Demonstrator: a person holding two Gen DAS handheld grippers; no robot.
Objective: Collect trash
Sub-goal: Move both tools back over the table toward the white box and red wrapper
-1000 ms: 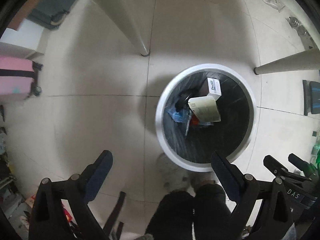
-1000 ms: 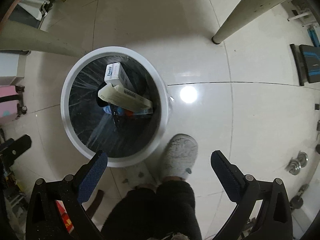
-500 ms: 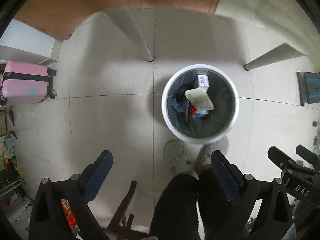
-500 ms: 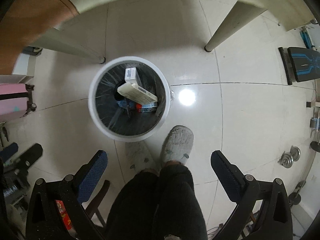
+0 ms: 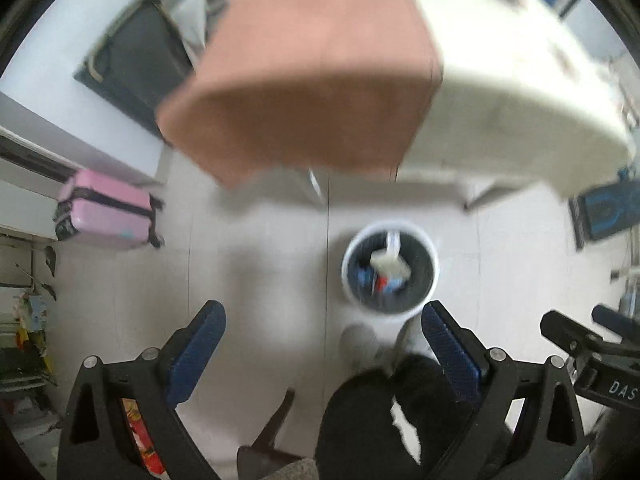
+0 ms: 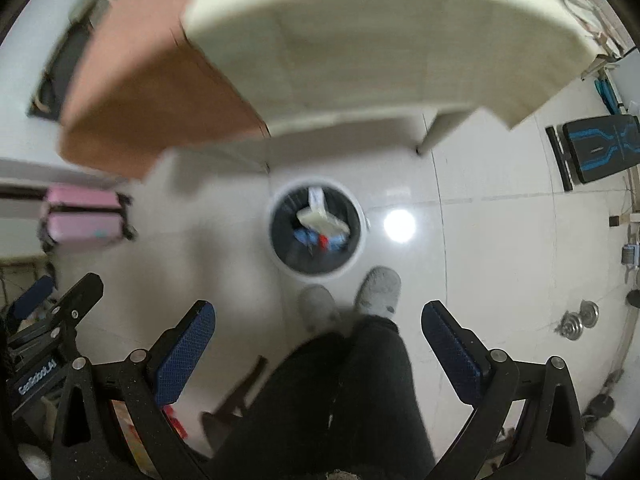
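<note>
Both the left gripper (image 5: 322, 324) and right gripper (image 6: 318, 324) hang spread apart and empty, high above a white bin (image 5: 390, 270) holding boxes and wrappers, blurred; a table edge (image 5: 500, 92) with a brown cloth (image 5: 312, 76) overhangs it; a pink suitcase (image 5: 106, 210) stands leftward.

You are looking down on a pale tiled floor (image 6: 500, 260). Ahead of your fingers, a white-rimmed trash bin (image 6: 318, 232) stands on it, holding boxes and wrappers. Your grey slippers (image 6: 378, 290) rest on the tiles just beside the bin, between the fingers. Off beyond the left finger lies a pink suitcase (image 5: 106, 214). Past the right finger, a black-and-blue bench (image 6: 596, 150) and small weight plates (image 6: 580, 320) sit on the floor.
</note>
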